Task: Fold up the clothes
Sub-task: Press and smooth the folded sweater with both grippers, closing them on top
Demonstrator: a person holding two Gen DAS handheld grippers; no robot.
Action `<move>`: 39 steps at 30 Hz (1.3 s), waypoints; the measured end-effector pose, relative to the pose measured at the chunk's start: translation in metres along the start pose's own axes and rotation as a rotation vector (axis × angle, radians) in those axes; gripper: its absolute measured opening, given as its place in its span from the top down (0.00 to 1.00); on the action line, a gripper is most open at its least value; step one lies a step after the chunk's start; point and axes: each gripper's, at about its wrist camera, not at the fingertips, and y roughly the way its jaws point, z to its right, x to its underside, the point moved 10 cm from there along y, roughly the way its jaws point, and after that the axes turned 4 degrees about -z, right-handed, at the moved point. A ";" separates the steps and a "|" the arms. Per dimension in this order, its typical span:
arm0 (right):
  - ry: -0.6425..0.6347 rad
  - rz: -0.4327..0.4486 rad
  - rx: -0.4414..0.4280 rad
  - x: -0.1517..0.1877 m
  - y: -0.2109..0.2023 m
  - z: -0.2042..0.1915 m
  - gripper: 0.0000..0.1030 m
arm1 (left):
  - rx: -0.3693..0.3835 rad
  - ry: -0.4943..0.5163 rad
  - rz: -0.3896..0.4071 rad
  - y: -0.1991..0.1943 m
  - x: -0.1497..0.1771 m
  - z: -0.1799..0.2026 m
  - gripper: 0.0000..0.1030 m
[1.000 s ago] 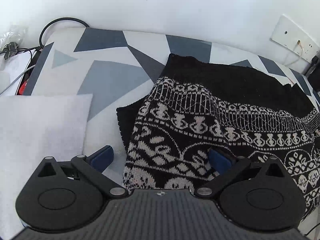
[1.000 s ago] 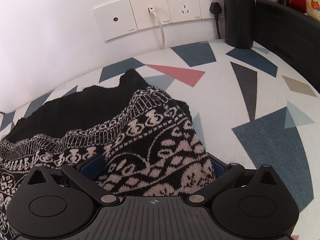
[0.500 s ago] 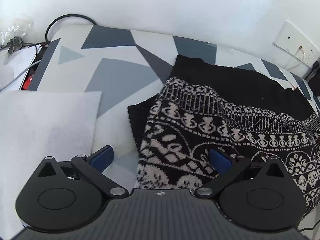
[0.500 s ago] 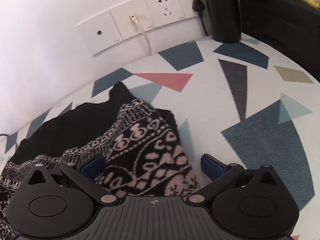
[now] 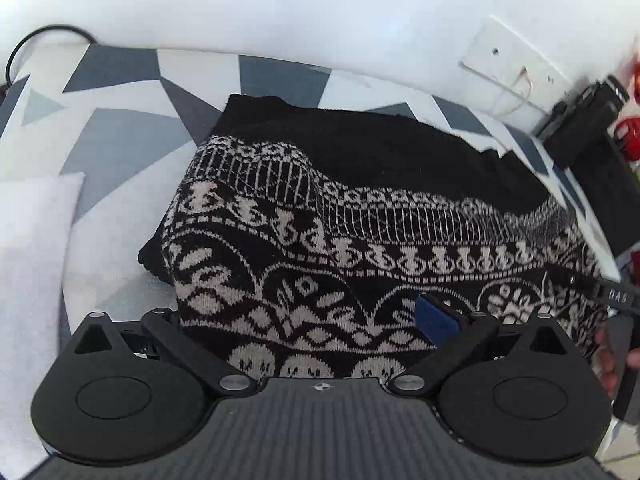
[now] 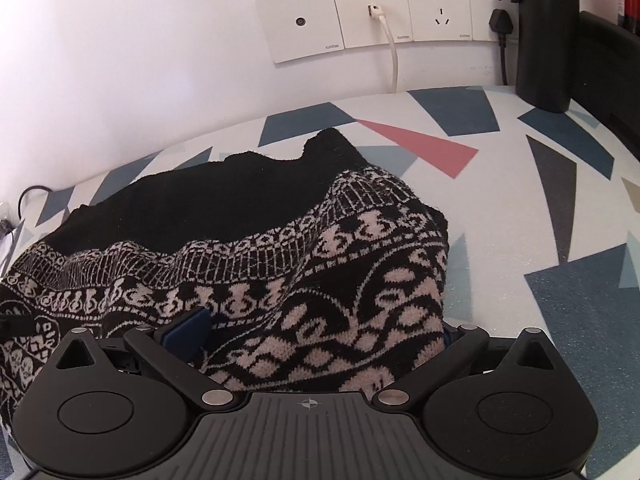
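A black sweater with a cream knit pattern (image 5: pixel 360 240) lies folded on a table covered with a triangle-print cloth (image 5: pixel 120 136); its plain black part lies at the back. My left gripper (image 5: pixel 304 320) is wide open, and the sweater's near left edge lies between its fingers; the left finger is hidden under the knit. In the right wrist view the same sweater (image 6: pixel 320 280) fills the middle. My right gripper (image 6: pixel 320 332) is wide open around the sweater's near right edge, its right finger mostly hidden.
A white cloth (image 5: pixel 32 260) lies at the left. Wall sockets (image 6: pixel 380 20) with a white cable and a black plug sit behind the table. A black cylinder (image 6: pixel 544 36) and a black box stand at the back right.
Both grippers have moved in over the sweater's near edge after drawing back half a second ago. The knit now lies between the fingers of each. Both stay open.
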 end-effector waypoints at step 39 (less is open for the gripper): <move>-0.068 -0.062 -0.036 0.073 -0.048 -0.055 0.31 | -0.035 -0.005 -0.037 -0.035 0.094 0.055 0.13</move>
